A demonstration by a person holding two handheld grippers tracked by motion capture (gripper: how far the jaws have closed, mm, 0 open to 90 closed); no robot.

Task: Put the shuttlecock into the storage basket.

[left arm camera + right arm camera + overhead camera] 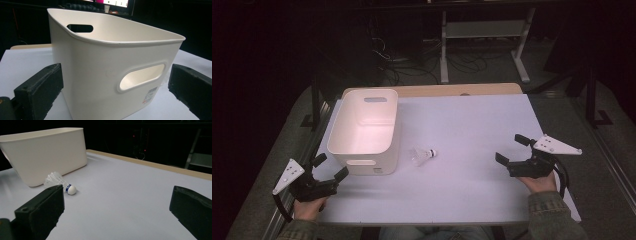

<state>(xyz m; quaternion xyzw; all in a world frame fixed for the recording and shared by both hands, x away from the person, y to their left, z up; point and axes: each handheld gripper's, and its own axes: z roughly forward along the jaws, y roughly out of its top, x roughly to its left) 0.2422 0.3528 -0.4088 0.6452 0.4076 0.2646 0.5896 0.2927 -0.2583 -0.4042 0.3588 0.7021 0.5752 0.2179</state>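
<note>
Shuttlecock lies on the counter just beside the bin. My right gripper and left gripper rest with jaws apart, empty. I should close the right jaws gently near the cork, sparing the feathers.

The room is dark. A white-topped table with a wooden far edge stands on grey floor. Behind it: a white metal frame and loose black cables.

White bin blocks left tool; table between shuttlecock and right tool seemingly open.
</note>
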